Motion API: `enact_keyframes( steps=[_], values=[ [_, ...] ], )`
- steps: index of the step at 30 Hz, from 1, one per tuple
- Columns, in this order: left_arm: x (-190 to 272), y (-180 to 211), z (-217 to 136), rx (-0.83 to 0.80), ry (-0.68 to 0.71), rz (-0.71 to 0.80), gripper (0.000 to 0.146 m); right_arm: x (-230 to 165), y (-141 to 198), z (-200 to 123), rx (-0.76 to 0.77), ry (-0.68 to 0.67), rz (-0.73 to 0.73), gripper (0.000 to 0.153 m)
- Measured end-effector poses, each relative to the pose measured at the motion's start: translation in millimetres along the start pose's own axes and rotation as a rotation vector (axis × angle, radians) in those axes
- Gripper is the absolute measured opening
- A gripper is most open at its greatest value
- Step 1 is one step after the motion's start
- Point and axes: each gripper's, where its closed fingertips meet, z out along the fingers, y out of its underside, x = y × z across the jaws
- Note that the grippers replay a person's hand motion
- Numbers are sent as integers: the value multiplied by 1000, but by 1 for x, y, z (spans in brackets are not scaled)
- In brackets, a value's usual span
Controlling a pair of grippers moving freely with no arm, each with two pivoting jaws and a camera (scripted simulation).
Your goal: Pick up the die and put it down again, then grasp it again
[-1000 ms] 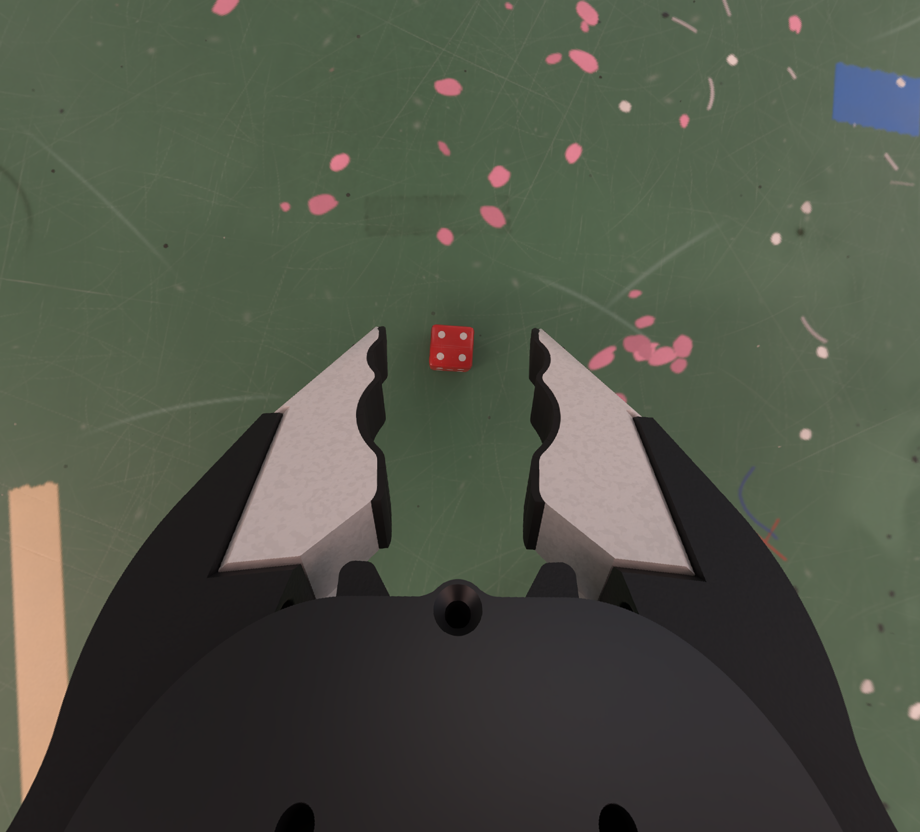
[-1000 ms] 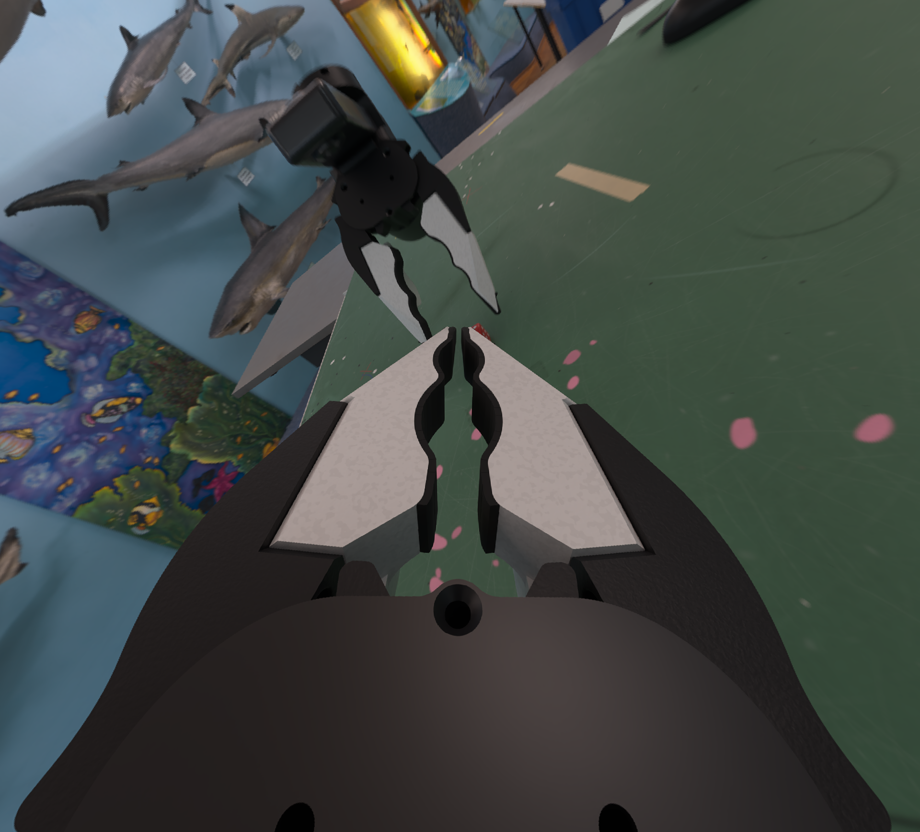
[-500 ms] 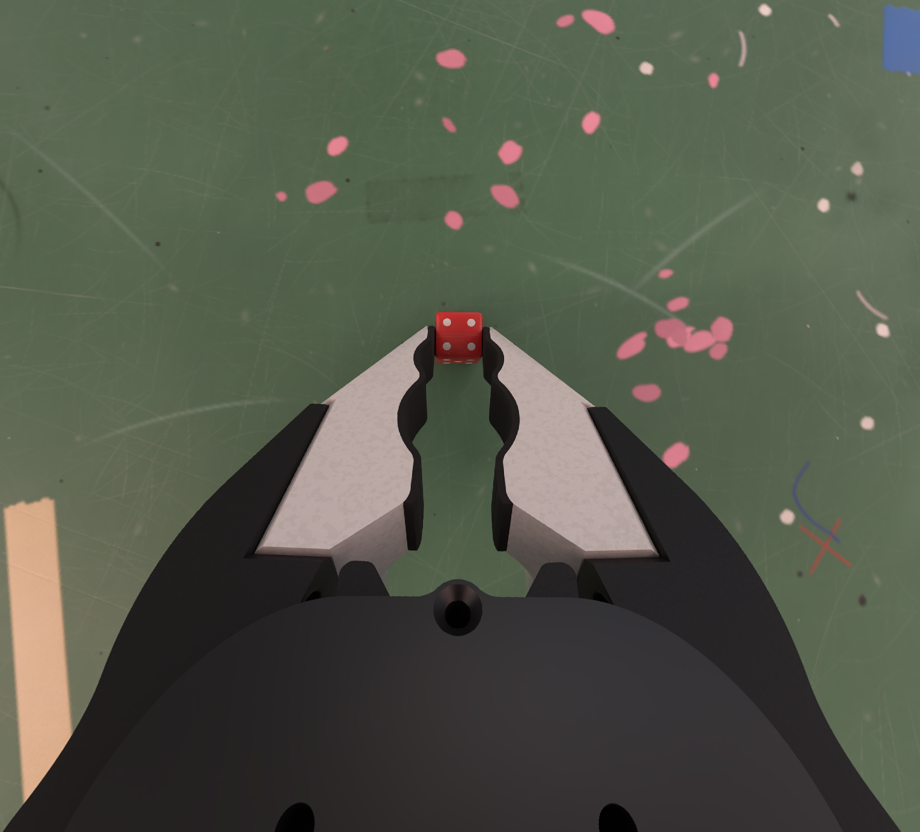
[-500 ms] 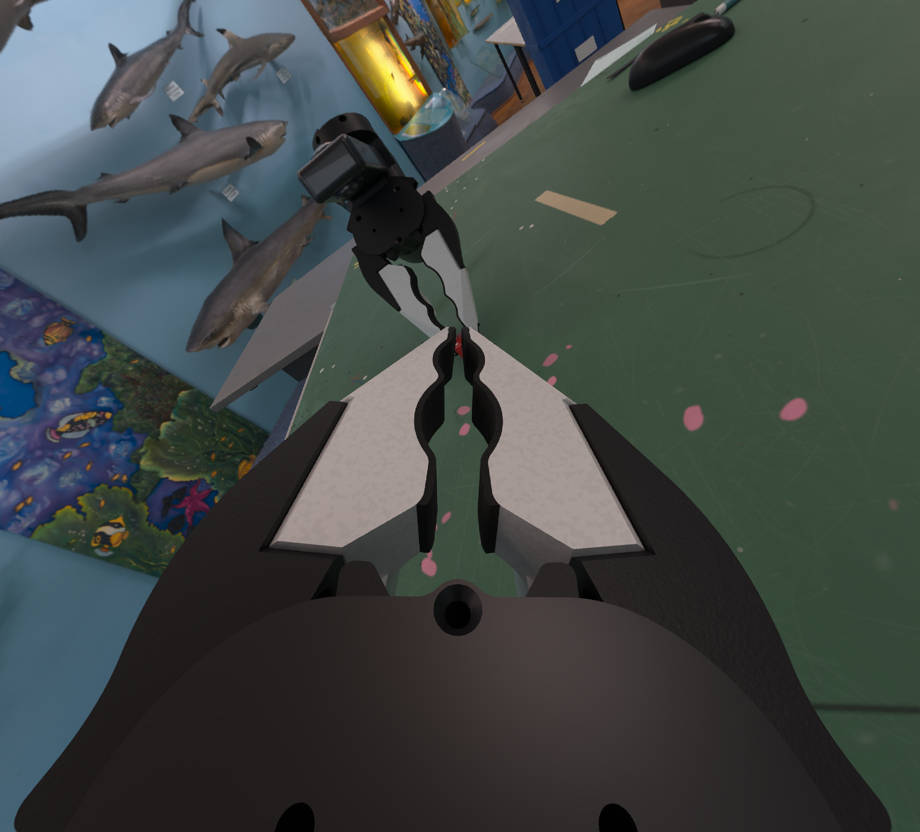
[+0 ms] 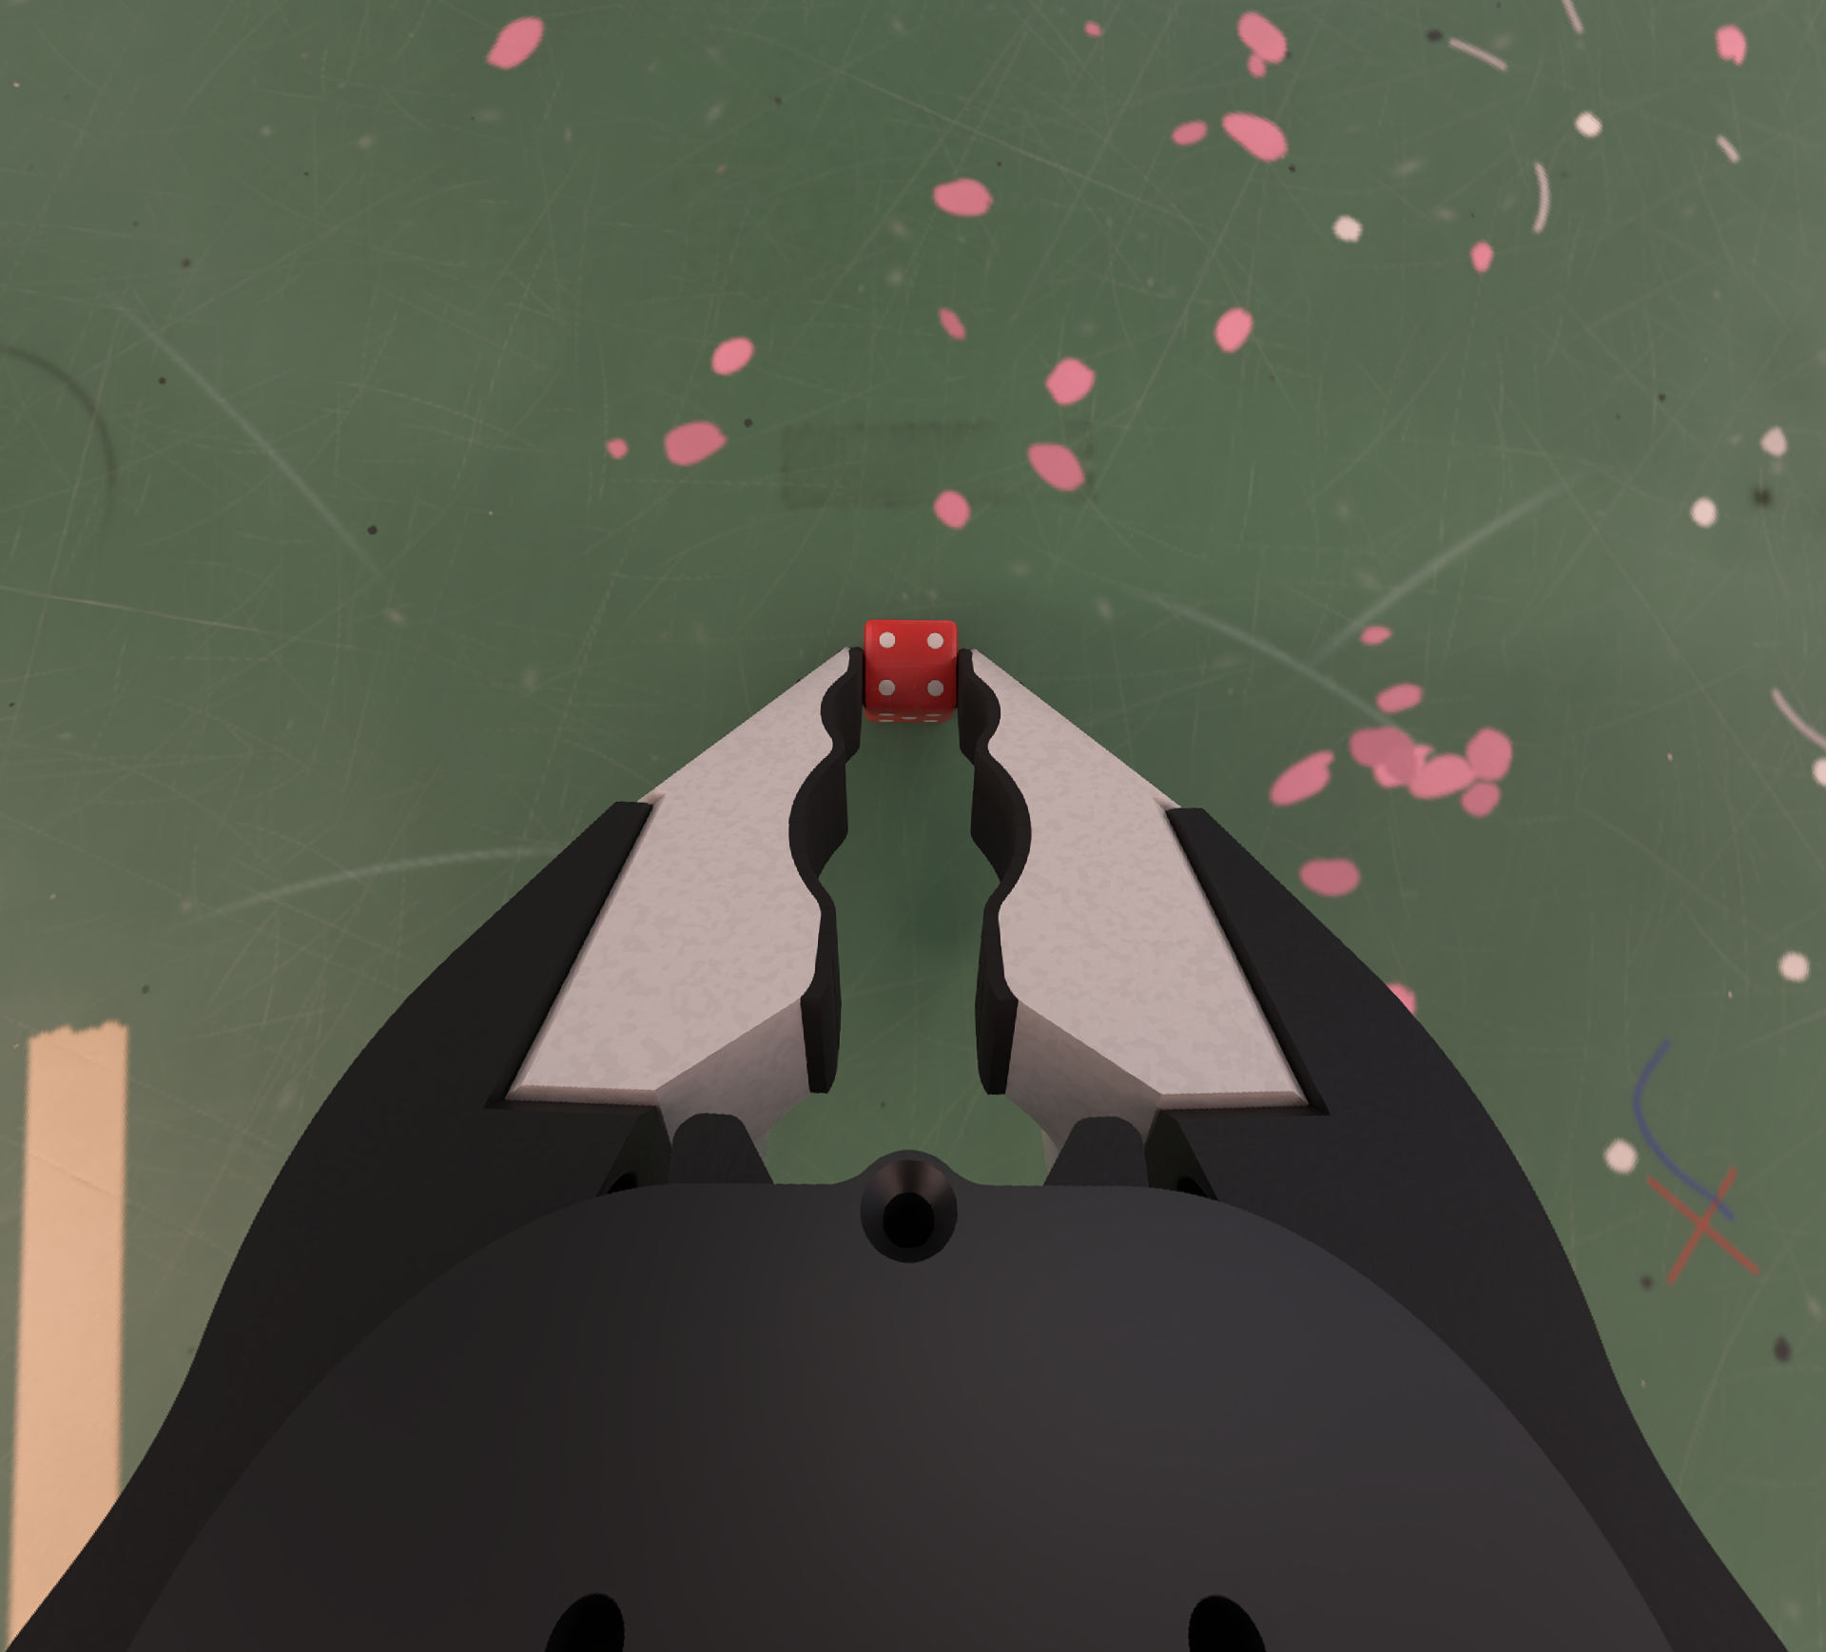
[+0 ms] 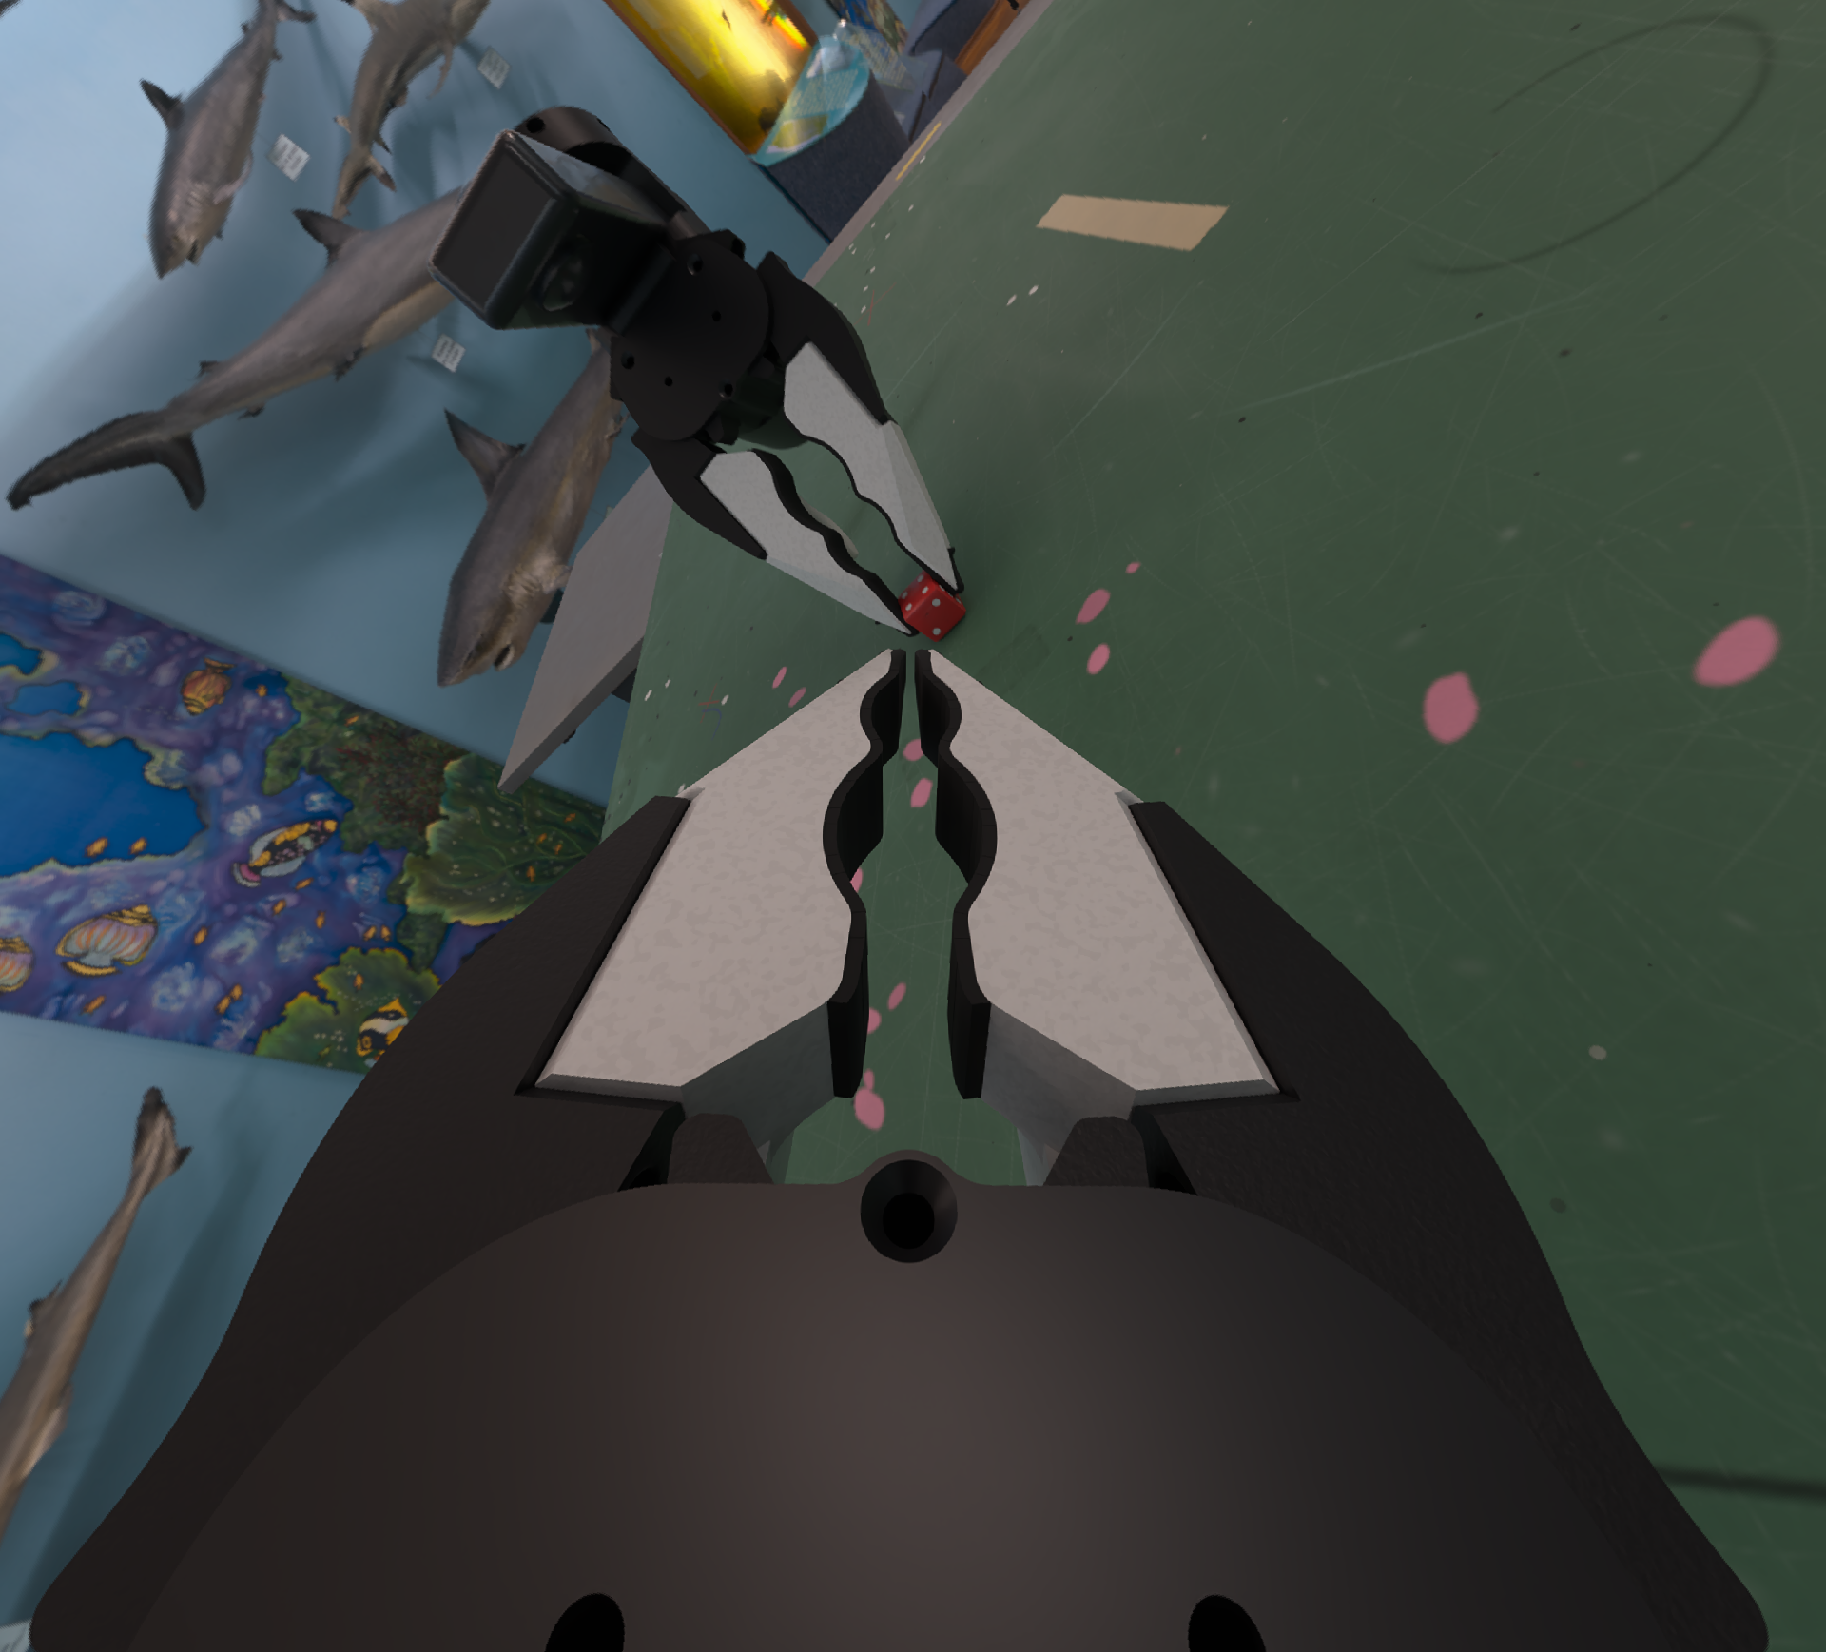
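A small red die point(image 5: 910, 669) with white pips sits between the tips of my left gripper point(image 5: 910, 678), which is shut on it, just over the green table point(image 5: 395, 271). In the right wrist view the die point(image 6: 933, 607) shows pinched at the tips of the left gripper point(image 6: 929, 602), low at the table surface; whether it touches the table I cannot tell. My right gripper point(image 6: 909, 666) is shut and empty, its tips a short way in front of the die.
Pink spots point(image 5: 1423, 765) and white flecks dot the table. A tan tape strip point(image 5: 69, 1308) lies at the left, also seen in the right wrist view point(image 6: 1131, 221). The table's left edge point(image 6: 632, 715) borders a blue wall with shark models point(image 6: 296, 350).
My left gripper closed from open onto the die and now holds it. The table marks have shifted a little in its view. The right gripper's view has moved closer to the die.
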Motion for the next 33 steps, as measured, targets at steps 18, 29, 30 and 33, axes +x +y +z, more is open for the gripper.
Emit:
enact_keyframes(
  steps=[18,29,30,33],
  values=[
    [-3,4,-3,-13,-20,-6,38,2,0,-3,3,8,5,2],
    [-4,-1,-1,-1,-40,1,18,3,1,-3,-1,3,12,2],
    [-4,-2,-1,5,-43,-1,18,3,1,-3,-1,3,12,2],
    [-7,-4,-1,19,-55,-9,18,4,1,-2,-2,4,13,2]
  ],
)
